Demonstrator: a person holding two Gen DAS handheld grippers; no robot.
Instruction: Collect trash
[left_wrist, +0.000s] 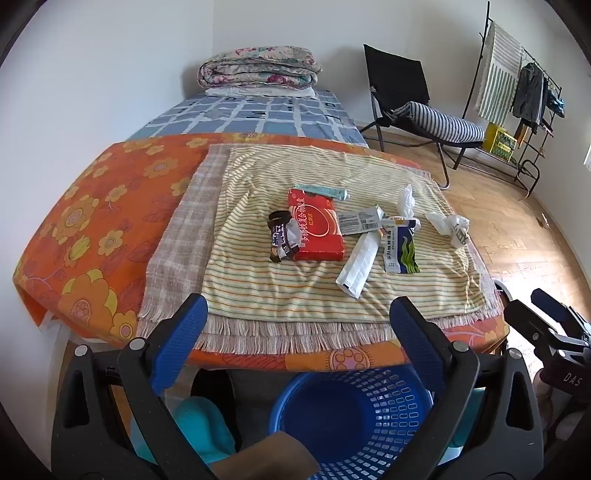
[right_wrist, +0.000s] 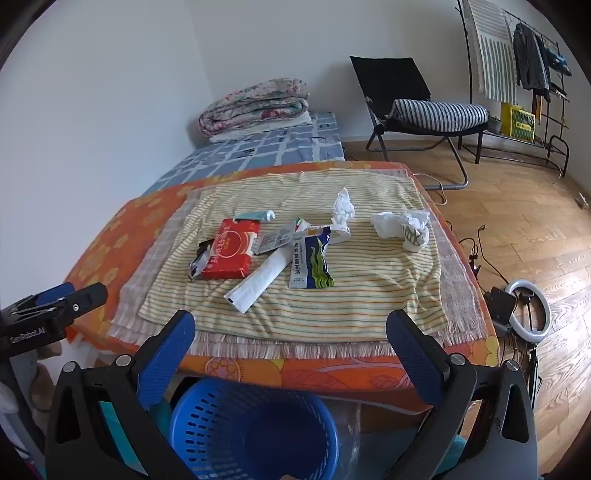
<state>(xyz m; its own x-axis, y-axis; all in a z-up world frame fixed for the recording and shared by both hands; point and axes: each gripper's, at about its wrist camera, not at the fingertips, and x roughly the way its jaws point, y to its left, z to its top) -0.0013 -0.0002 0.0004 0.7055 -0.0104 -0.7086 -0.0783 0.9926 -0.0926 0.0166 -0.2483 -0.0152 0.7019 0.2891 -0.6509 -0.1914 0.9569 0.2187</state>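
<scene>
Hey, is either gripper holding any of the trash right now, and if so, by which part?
Nothing is held. The left gripper and right gripper are both open and empty, hanging over the blue basket, short of the trash on the table.

Trash lies scattered on a striped cloth: a flat red packet (left_wrist: 316, 225) at centre, a dark crumpled wrapper (left_wrist: 282, 236) touching it at 9 o'clock, a white sachet (left_wrist: 360, 264) and blue-green packet (left_wrist: 400, 249) at 3 o'clock, crumpled white tissues (left_wrist: 448, 225) beyond. A blue basket (right_wrist: 255, 428) stands upright below at 6 o'clock.
</scene>
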